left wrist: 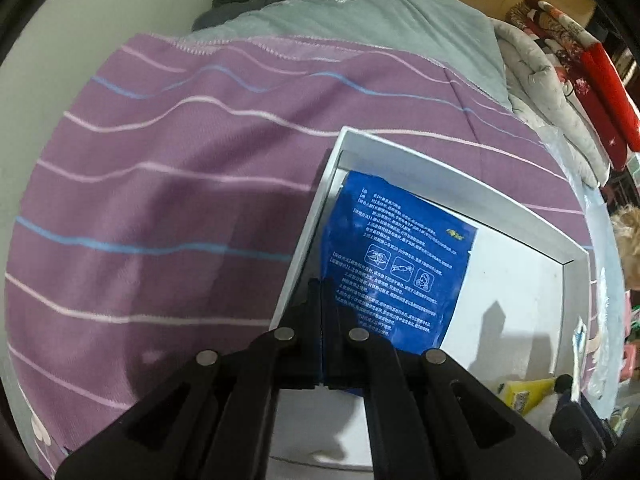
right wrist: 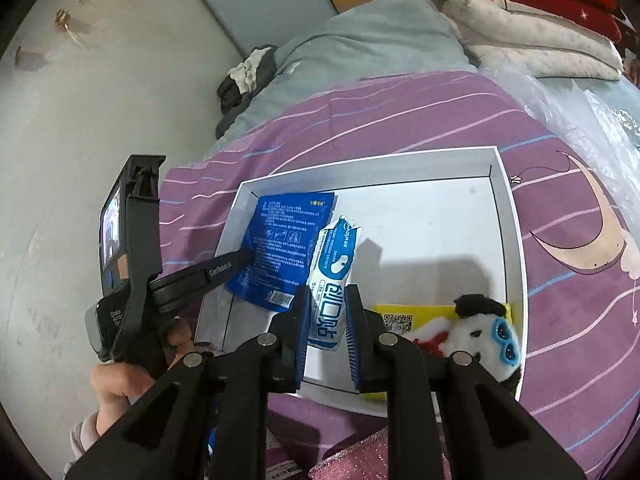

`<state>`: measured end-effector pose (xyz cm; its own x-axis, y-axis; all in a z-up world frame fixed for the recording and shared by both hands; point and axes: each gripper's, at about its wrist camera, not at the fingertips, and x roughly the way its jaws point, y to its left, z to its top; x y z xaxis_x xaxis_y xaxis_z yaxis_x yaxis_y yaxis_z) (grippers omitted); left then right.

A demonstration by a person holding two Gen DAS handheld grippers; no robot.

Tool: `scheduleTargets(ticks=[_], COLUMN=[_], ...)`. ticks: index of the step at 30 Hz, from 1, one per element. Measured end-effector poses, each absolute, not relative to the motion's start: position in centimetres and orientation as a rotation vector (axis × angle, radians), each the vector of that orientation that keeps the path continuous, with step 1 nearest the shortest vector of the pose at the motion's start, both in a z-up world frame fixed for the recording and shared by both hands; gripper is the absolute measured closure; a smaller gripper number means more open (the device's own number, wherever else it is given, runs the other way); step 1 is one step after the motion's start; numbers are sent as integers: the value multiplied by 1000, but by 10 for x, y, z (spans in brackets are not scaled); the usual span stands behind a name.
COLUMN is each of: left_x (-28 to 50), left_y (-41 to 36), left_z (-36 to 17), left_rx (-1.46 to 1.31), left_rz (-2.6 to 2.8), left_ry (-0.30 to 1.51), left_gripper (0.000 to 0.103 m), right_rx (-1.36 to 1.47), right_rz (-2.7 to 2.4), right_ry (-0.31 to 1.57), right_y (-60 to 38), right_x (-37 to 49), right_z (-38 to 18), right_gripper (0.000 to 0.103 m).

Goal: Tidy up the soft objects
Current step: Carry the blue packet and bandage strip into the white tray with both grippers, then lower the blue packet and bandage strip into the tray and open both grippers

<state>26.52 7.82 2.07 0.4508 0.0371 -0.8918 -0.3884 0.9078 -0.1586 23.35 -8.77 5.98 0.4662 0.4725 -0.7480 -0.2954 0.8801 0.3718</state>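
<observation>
A white open box lies on a purple striped bedspread. A flat blue packet with white print rests in the box's left part. My left gripper is shut on that blue packet at its left edge, by the box wall. The right wrist view shows the left gripper held by a hand. My right gripper is shut on a white and blue soft packet, which stands tilted over the box's front part.
A panda plush toy and a yellow packet lie in the box's near right corner. A grey blanket, dark clothes and folded quilts sit farther back. Clear plastic lies at the right. A pale wall runs along the left.
</observation>
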Motion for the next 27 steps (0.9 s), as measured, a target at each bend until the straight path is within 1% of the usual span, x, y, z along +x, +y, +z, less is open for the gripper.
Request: scheduleTargets(ticks=[1,2,3,4,6,7,8,9,12,13,14,15,17,20,21,27], left_x=[265,265,264,263,255,252,246,244,240,241,244,249,259,272,274,268], left_y=[79,80,78,76,68,66,62,60,52,49,46,42,35,32,35,49], left_z=[22,24,27,32,48,55,65,71,82,79,75,66,49,21,14,10], left_rx=[-381,-384,-369,-350,-294,-281,-259,-246,-229,-247,-259,-274,-290,-334,-362,-397], left_rz=[260,244,225,205,182,169,160,159,100,44,18,-14,-51,-74,-61,39], left_ry=[1084,1091,1091,1084,1028,995,949,929,882,905,928,979,1049,1149,1160,1142], left_gripper=[98,95,88,84,58,55,49,47,47,49,66,86,98,102,102,102], right_rx=[201,201,201,201,207,211,219,225,243,249,256,261,272,288,288,283], right_rz=[475,475,474,474,472,470,470,469,467,467,465,464,461,458,457,458], right_ry=[978,978,978,977,973,971,968,965,955,952,948,946,943,939,938,942], right_y=[-88,-89,-90,-91,-94,-95,-97,-99,-105,-107,-110,-111,-115,-120,-121,-121], right_x=[234,234,234,234,233,233,234,233,231,231,231,231,231,231,230,228], right_z=[60,60,60,60,61,62,63,65,68,70,71,72,74,76,77,75], right_gripper=[87,87,87,87,87,87,87,87,87,87,87,87,87,87,87,87])
